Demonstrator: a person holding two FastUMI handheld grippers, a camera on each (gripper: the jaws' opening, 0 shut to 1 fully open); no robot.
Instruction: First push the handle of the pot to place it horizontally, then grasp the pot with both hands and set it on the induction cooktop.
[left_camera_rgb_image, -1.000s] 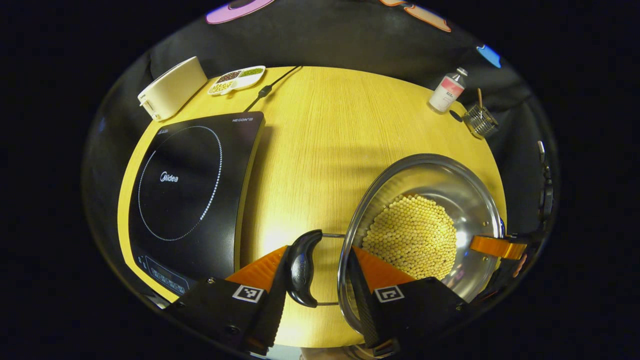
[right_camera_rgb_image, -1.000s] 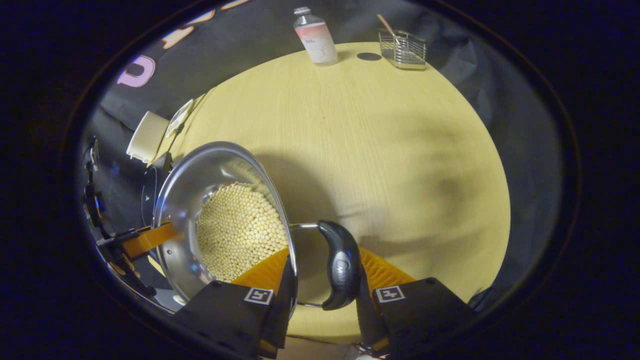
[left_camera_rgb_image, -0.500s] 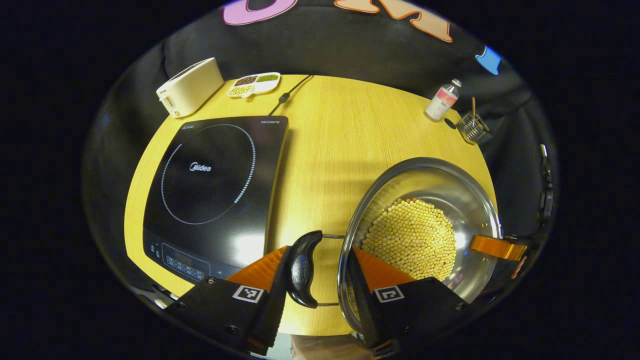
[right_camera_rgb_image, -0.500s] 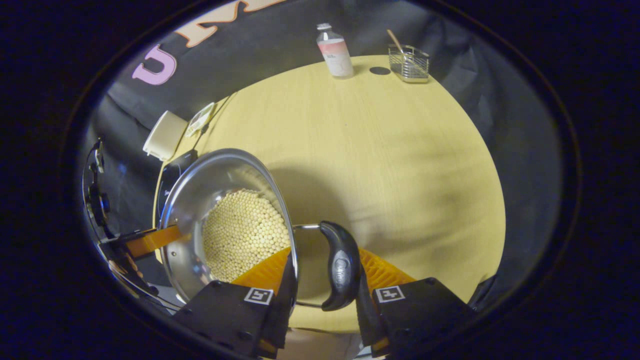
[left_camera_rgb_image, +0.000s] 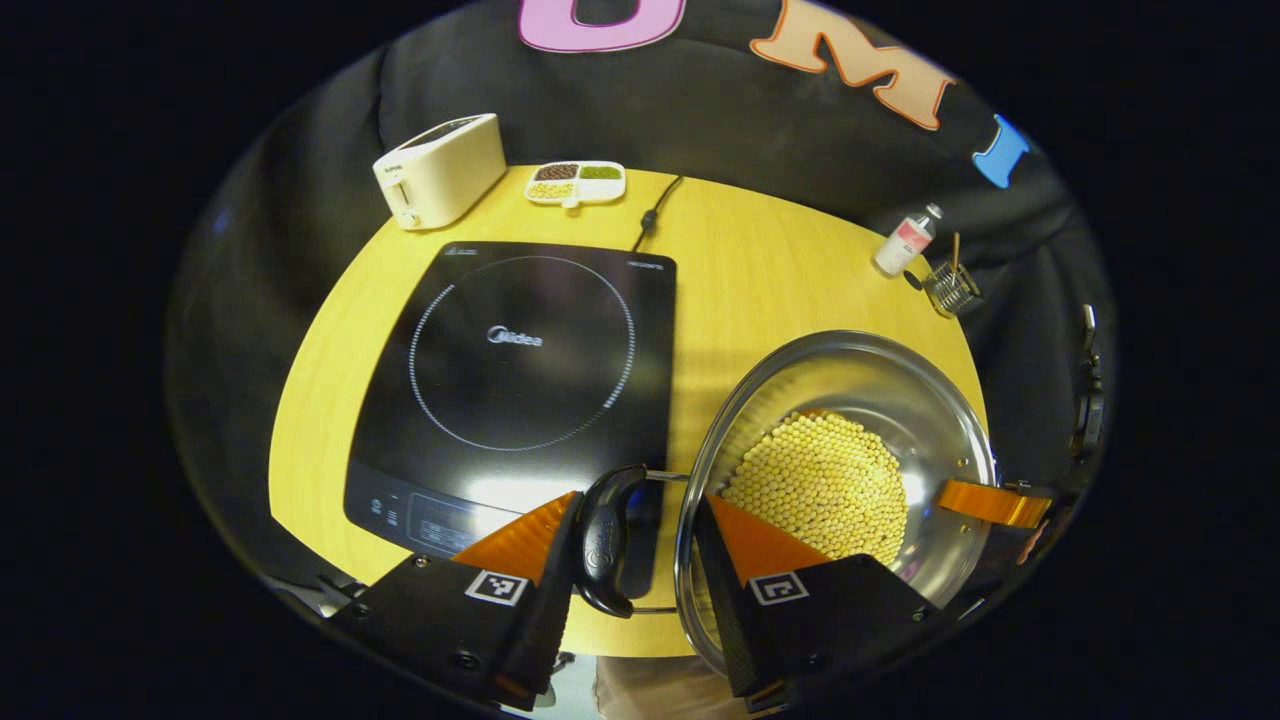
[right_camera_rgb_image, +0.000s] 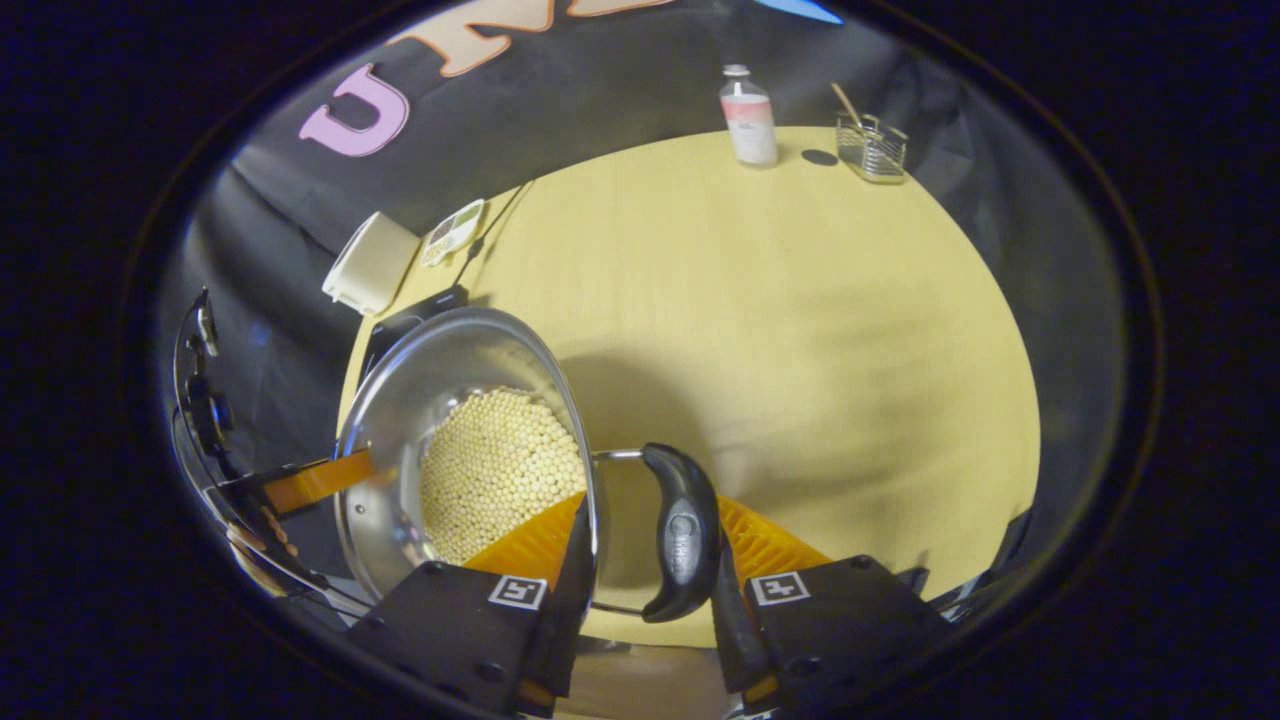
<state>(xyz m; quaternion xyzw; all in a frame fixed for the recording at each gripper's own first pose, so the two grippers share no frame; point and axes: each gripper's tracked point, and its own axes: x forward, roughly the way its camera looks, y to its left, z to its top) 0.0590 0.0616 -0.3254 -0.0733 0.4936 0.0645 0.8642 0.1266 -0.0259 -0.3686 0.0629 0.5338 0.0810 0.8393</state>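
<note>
The pot (left_camera_rgb_image: 840, 480) is carried by both grippers and it is full of small yellow beans (left_camera_rgb_image: 815, 485). In the left gripper view it sits at about 4 o'clock, and its left handle (left_camera_rgb_image: 603, 540) lies crosswise between the two fingers of the left gripper (left_camera_rgb_image: 632, 560). One finger is outside the black grip and the other is inside the pot wall, so the jaws are only part closed around handle and rim; I cannot tell for sure if both fingers press on it. In the right gripper view the same holds for the right handle (right_camera_rgb_image: 680, 532) and the right gripper (right_camera_rgb_image: 645, 565), with the pot (right_camera_rgb_image: 465, 450) at about 8 o'clock.

The relation that matters is pot to cooktop. In the left gripper view the induction cooktop (left_camera_rgb_image: 520, 370) lies at about 10 o'clock from the pot, just beside it, and the left handle already hangs over the near right corner of the glass. The line through both handles runs from 9 to 3 o'clock, so I judge the carry must go sideways toward 9 o'clock, with the left gripper leading, because it is nearer to the ring (left_camera_rgb_image: 522, 352) than the right one.

The table (left_camera_rgb_image: 760, 270) is beyond. A toaster (left_camera_rgb_image: 440, 170) and a small dish (left_camera_rgb_image: 577, 183) stand at 11 o'clock, a bottle (left_camera_rgb_image: 905, 240) and a wire basket (left_camera_rgb_image: 950, 287) at 2 o'clock, well apart.
</note>
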